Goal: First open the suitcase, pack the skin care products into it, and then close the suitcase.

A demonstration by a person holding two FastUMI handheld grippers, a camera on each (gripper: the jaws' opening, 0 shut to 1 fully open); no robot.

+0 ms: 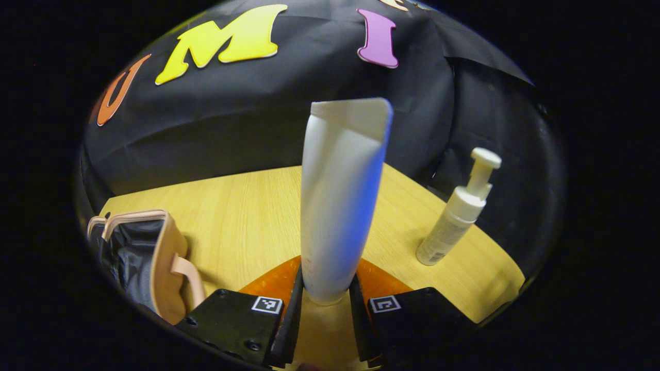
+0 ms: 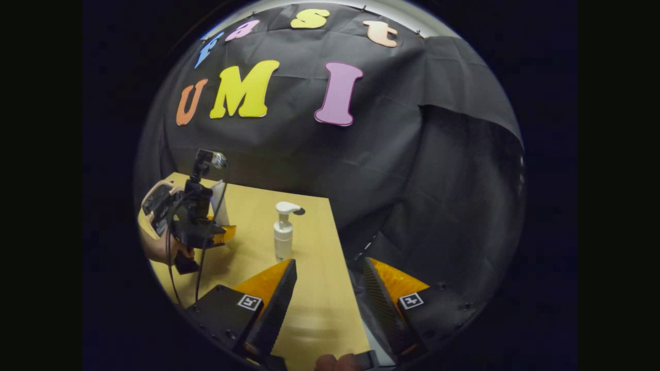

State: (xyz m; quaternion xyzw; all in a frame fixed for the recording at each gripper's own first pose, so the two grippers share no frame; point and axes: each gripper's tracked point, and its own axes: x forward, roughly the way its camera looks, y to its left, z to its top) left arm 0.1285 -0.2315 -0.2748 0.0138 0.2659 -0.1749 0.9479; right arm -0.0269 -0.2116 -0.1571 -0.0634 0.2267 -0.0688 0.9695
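In the left gripper view a white tube (image 1: pixel 340 201) stands upright on its cap, and my left gripper (image 1: pixel 326 299) is shut on its lower end. An open pink suitcase (image 1: pixel 154 257) with a dark lining lies at the far left of the wooden table (image 1: pixel 247 216). A white pump bottle (image 1: pixel 459 211) stands to the right. In the right gripper view my right gripper (image 2: pixel 330 304) is open over the table's near right edge, with nothing between its fingers. The pump bottle (image 2: pixel 283 232) stands just ahead of it. Farther left, a hand holds the left gripper (image 2: pixel 193 216) with the tube (image 2: pixel 219 201), in front of the suitcase (image 2: pixel 157 198).
The table's right edge (image 2: pixel 335 242) drops off beside the right gripper. Black cloth walls close the booth behind and to the right. Bare tabletop lies between the suitcase and the pump bottle.
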